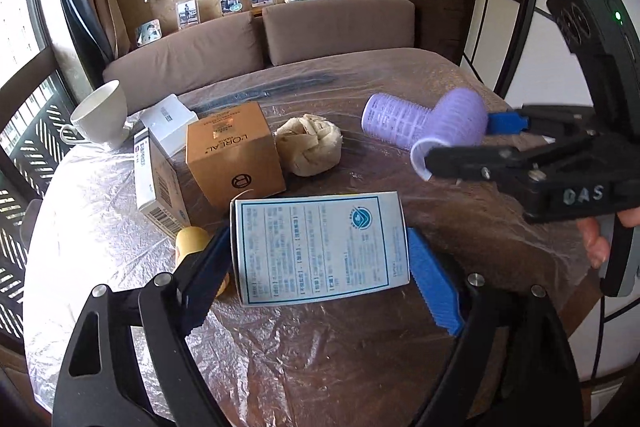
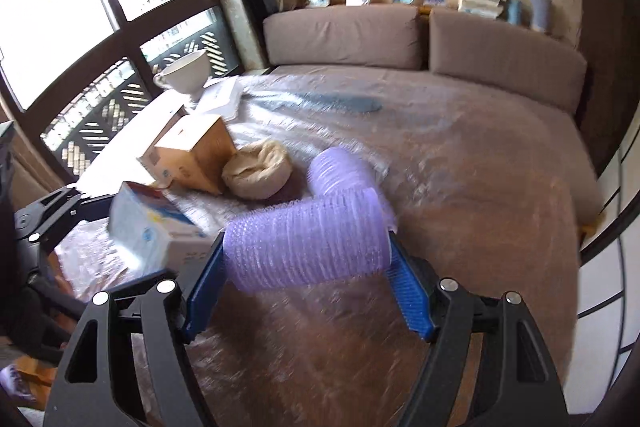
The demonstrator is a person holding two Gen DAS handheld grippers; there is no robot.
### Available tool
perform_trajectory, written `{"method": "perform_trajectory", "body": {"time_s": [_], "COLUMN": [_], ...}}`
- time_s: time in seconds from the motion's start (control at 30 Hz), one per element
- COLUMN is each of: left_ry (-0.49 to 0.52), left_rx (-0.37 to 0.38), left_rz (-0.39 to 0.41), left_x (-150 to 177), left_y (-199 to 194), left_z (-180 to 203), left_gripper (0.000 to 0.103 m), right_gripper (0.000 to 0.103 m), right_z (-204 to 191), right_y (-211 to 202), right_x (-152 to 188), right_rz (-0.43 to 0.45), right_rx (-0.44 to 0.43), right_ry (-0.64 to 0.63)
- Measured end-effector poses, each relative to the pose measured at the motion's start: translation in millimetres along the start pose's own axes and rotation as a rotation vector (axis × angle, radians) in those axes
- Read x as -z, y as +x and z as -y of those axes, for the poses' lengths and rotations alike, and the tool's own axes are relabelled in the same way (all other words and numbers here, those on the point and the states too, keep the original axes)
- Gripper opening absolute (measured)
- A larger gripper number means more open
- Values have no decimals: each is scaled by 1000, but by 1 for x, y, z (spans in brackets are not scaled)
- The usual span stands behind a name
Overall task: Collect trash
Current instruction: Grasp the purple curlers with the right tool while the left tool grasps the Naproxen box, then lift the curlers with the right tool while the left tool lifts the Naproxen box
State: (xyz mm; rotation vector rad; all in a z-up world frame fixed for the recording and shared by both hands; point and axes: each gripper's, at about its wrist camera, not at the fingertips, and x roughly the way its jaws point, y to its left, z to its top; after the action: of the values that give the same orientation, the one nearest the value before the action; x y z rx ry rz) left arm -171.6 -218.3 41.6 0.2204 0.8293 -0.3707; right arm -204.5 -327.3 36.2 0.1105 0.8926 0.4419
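- Holding one item each, both grippers look mid-collection: the left gripper point(image 1: 320, 267) has its fingers spread wide on the two sides of a white printed box point(image 1: 320, 247), which sits squarely between the blue pads point(image 1: 432, 283), apparently clear of the table point(image 1: 320, 347).
- The right gripper point(image 2: 306, 259) is closed to the width of a purple roller point(image 2: 306, 247), pads against its two ends; a second roller point(image 2: 340, 167) lies just behind it, touching or nearly so.
- Gripping the roller end to end probably suits it, since its ribbed, hollow wall would likely give if squeezed across.
- Remaining trash sits together on the plastic-covered table: a brown carton point(image 1: 232, 155), a striped box point(image 1: 160, 183) leaning beside it, a crumpled paper ball point(image 1: 310, 147), and a white cup point(image 1: 102, 115) at the far edge, which may not be trash.
- No bin or bag shows in either view, so where the held items go cannot be told.
- A yellow object point(image 1: 192, 243) is mostly hidden behind the left finger and the box; its kind is unclear.
- The right view is motion-blurred, so whether the held roller is lifted off the table is hard to judge.
- A dark flat streak point(image 1: 272, 91) under the plastic cannot be identified.
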Motion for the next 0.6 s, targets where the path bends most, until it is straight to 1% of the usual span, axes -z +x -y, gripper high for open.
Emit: {"method": "perform_trajectory", "body": {"time_s": [0.1,0.3,0.33,0.37,0.4,0.43,0.5,0.6], "left_ry": [-6,-14,-16,-18,-19,-22,-27,-31], "left_rx": [0,9,12,15,18,20,25,30], "left_rz": [5,-1,1,4,6,8,10,9], "left_x": [3,9,10,11,11,12,13,14], "left_y": [-2,-5,-6,-8,-9,-10,-11,-13], "left_z": [0,2,2,2,1,2,2,2], "left_gripper": [87,86,86,86,86,86,86,85], "right_gripper": [74,74,74,74,74,73,71,70], "right_z": [5,5,6,9,12,14,14,12], "right_y": [-3,-15,-18,-21,-22,-23,-24,-27], "right_x": [10,28,32,34,35,35,37,39], "right_rz": [-13,-6,-1,9,17,19,24,34], "right_rx": [-33,-31,-72,-141,-190,-216,-218,-217], "right_ry": [68,117,143,191,231,261,278,278]}}
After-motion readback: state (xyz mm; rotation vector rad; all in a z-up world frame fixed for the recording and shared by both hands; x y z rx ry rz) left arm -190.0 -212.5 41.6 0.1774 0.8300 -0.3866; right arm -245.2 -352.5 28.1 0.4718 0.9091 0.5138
